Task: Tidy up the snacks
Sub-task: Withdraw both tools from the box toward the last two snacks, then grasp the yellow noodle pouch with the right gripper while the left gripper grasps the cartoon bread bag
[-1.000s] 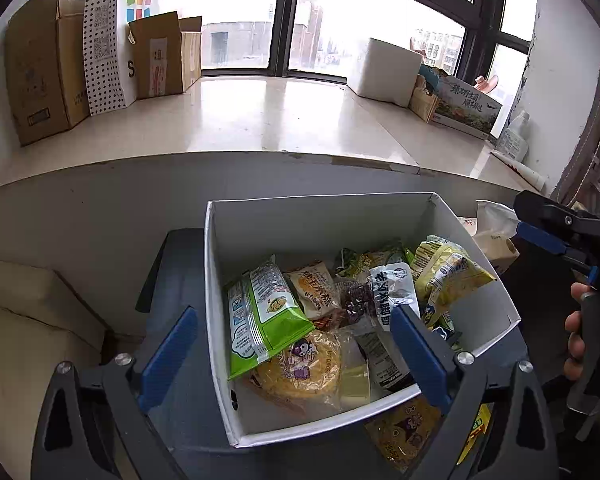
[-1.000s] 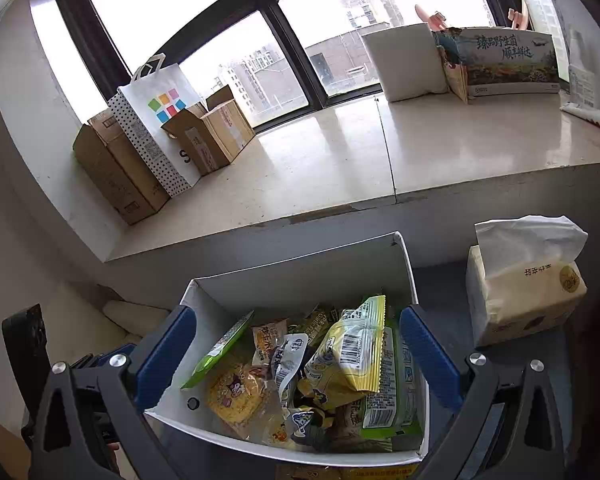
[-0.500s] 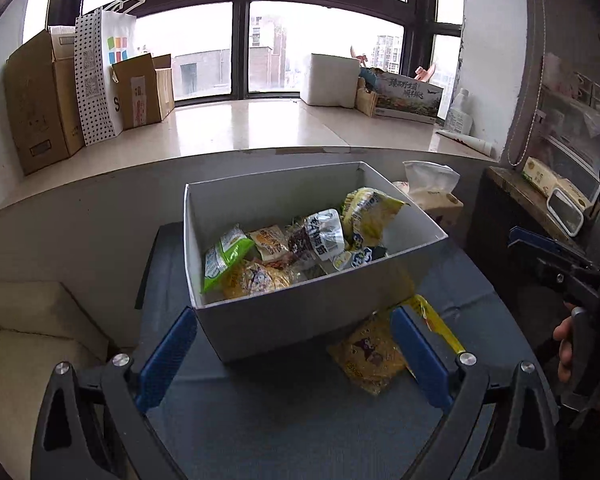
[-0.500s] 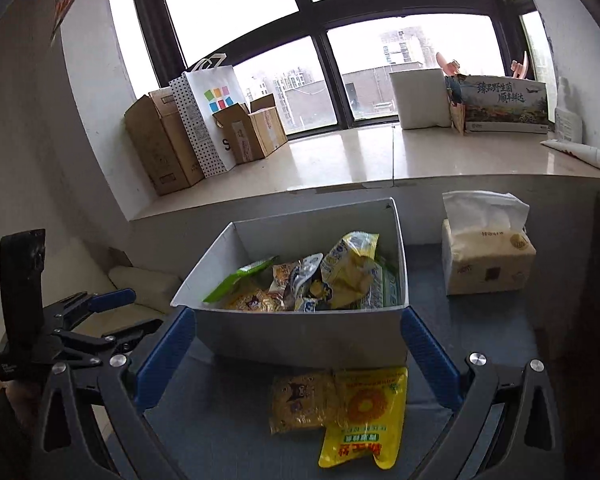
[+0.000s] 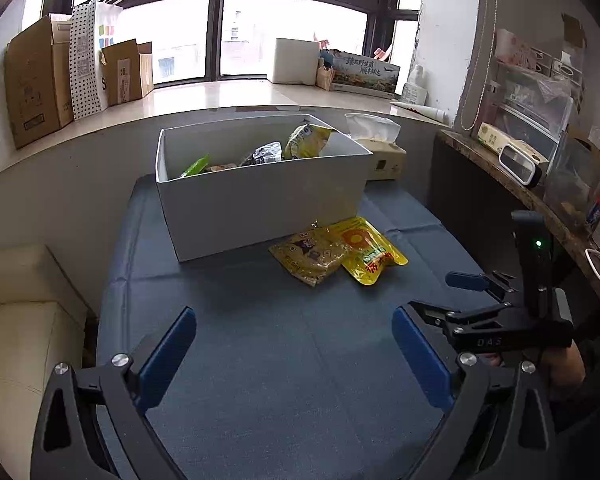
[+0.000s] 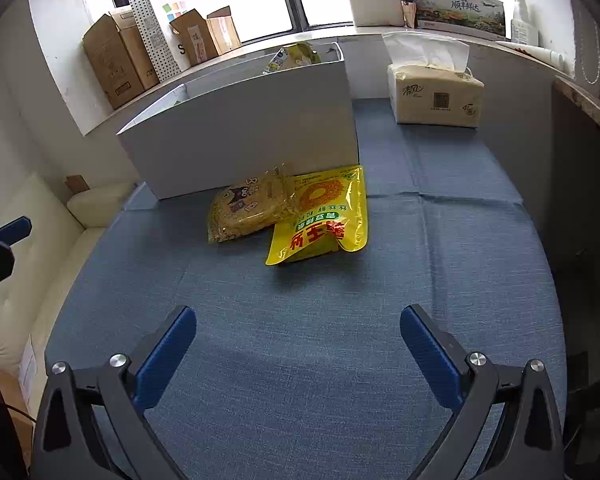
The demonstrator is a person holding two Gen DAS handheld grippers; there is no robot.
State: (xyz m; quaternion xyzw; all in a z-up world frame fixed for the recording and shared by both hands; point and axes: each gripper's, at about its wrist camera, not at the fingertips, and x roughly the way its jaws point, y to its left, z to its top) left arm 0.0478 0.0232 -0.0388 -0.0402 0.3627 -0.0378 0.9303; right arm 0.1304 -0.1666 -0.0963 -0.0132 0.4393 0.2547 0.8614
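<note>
A white box (image 5: 260,196) holding several snack packets stands at the far side of a blue cloth-covered table (image 5: 292,344). It also shows in the right wrist view (image 6: 252,128). In front of it lie a clear packet of yellow crisps (image 6: 246,210) and a yellow pouch (image 6: 324,216), overlapping; both show in the left wrist view, the crisps (image 5: 312,254) and the pouch (image 5: 370,254). My left gripper (image 5: 296,352) is open and empty, well short of them. My right gripper (image 6: 298,354) is open and empty too, and it shows at the right of the left wrist view (image 5: 436,300).
A tissue box (image 6: 434,94) stands right of the white box. Cardboard boxes (image 5: 32,88) and a dotted bag (image 5: 86,64) sit on the window ledge. A cream sofa (image 5: 16,312) is at the left. A cluttered shelf (image 5: 540,168) runs along the right.
Both grippers have pulled back and down from above the box, toward the table's near side. The two yellow packets in front of the box have come into view.
</note>
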